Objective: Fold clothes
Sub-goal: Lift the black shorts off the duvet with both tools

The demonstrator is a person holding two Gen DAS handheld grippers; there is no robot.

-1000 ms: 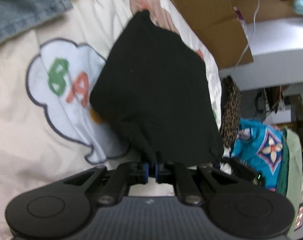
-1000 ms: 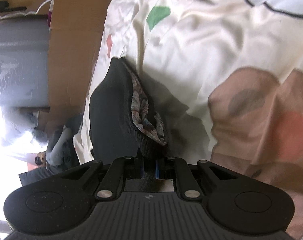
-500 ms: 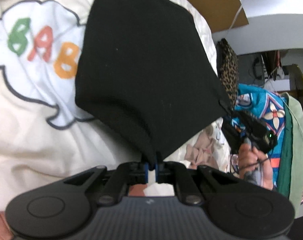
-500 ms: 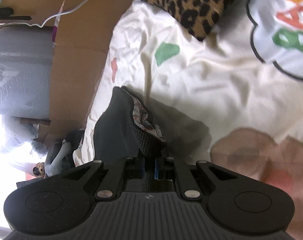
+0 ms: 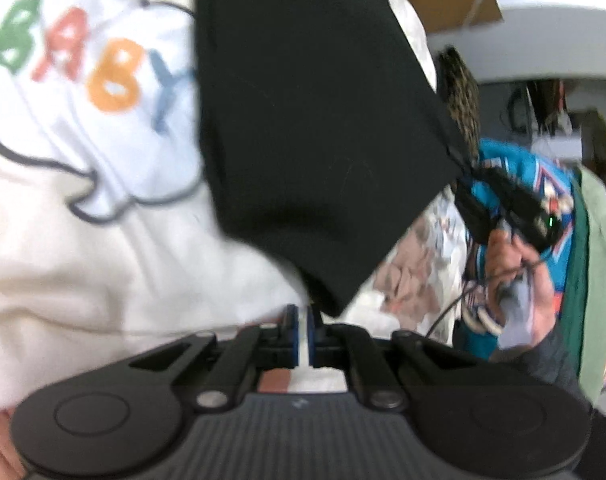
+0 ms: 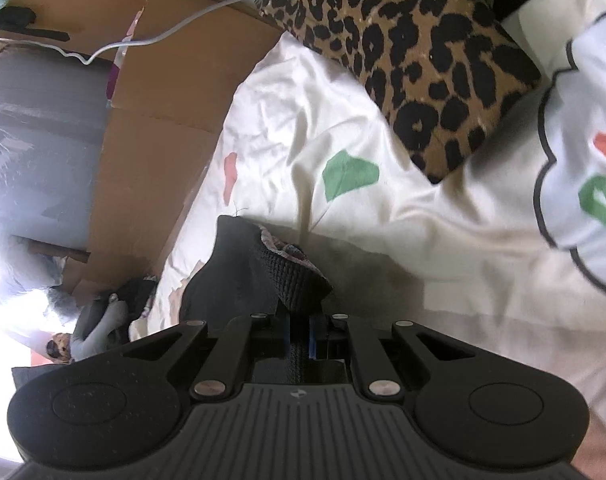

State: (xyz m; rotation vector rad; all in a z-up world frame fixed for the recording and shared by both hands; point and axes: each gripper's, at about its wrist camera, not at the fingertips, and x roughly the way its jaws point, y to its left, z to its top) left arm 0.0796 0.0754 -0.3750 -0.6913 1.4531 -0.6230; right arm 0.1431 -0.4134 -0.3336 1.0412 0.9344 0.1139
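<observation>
A black garment [image 5: 323,120] hangs stretched above the cream bedsheet [image 5: 103,272] with its "BABY" cloud print. My left gripper [image 5: 303,314] is shut on the garment's lower corner. In the left wrist view the other corner runs to my right gripper [image 5: 465,172], which a hand [image 5: 519,264] holds. In the right wrist view, my right gripper [image 6: 299,320] is shut on the bunched black knit edge [image 6: 295,280]; a patterned inner side shows there. The rest of the garment [image 6: 231,280] drops to the left, out of sight.
A leopard-print pillow [image 6: 403,60] lies on the sheet [image 6: 343,240] ahead of the right gripper. Cardboard [image 6: 151,140] with a white cable [image 6: 175,32] lines the bed's far side. Turquoise patterned cloth [image 5: 507,164] and green cloth [image 5: 595,260] lie at the right.
Both grippers have risen and drawn back with the garment, which now hangs spread out off the sheet. More of the BABY print and the leopard pillow has come into view.
</observation>
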